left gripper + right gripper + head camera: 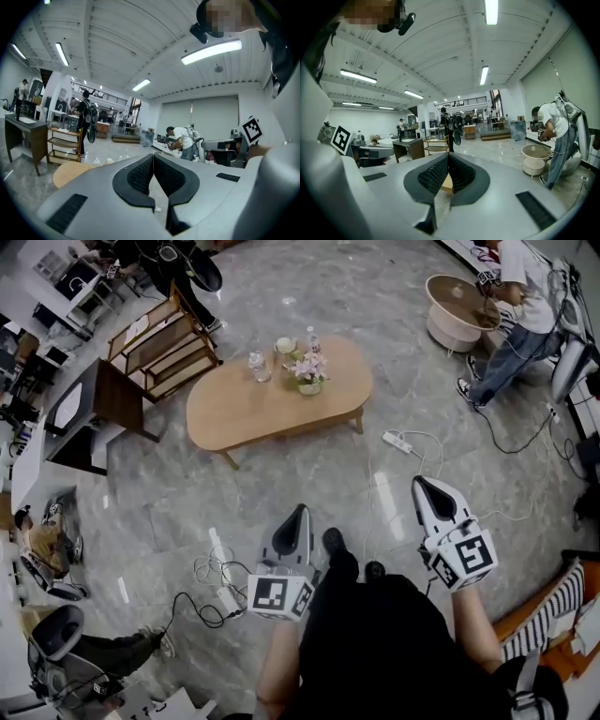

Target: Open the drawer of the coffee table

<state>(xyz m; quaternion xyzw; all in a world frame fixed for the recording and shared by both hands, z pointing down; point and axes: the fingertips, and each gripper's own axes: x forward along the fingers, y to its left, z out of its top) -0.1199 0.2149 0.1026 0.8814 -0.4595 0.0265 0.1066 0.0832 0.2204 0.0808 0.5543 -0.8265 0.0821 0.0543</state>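
Note:
The oval wooden coffee table stands a few steps ahead on the grey marble floor, with bottles and a pot of pink flowers on top. Its drawer cannot be made out from here. My left gripper is shut and empty, held level in front of my body. My right gripper is likewise shut and empty, off to the right. In the left gripper view the table's edge peeks past the left gripper. In the right gripper view a sliver of the table shows under the right gripper.
A white power strip and cables lie on the floor between me and the table. A wooden shelf and dark desk stand at left. A person works by a round white table at the upper right.

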